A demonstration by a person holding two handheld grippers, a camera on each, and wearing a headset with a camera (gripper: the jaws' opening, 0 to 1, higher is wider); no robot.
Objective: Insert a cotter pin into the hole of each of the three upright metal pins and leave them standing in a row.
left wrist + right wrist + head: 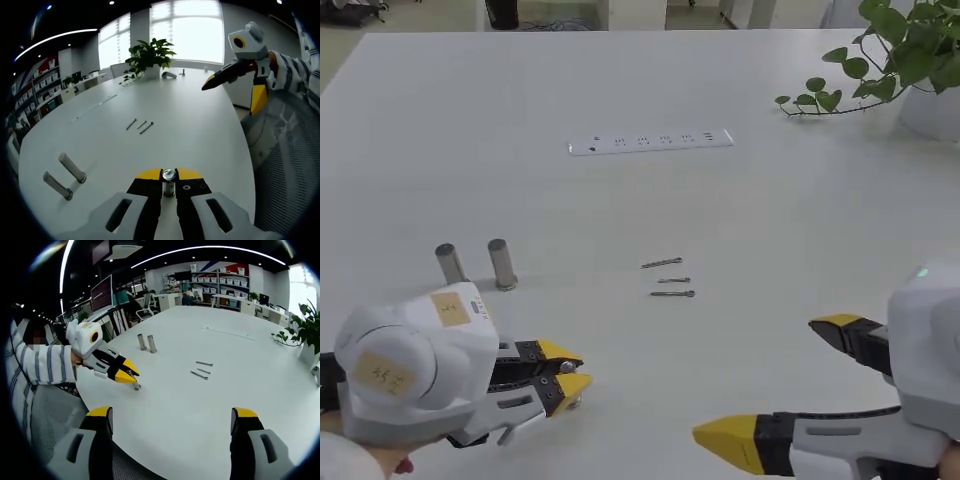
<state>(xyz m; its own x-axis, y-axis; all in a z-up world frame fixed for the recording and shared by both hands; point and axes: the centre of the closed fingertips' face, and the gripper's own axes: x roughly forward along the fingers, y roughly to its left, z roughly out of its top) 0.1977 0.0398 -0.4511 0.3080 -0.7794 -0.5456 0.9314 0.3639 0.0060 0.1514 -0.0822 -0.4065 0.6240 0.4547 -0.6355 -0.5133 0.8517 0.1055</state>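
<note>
Left claw (575,368) clamped on one metal pin (169,180), standing it on the table (740,200), probably to steady it for insertion. Right claw (765,378) spread wide, empty. Cotter pins (672,280) lie ahead between both claws; two spare pins (501,263) stand just beyond the left claw.

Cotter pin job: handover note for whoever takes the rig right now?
Left gripper: shut on one metal pin, near the front of the table.
Right gripper: open, empty, hovering at front right.
Other two metal pins: upright, side by side at left, apart from the held one.
Three cotter pins: lying loose mid-table.
Done: no cotter pin inserted.
Left: all three insertions, and stand the held pin in the row.
</note>
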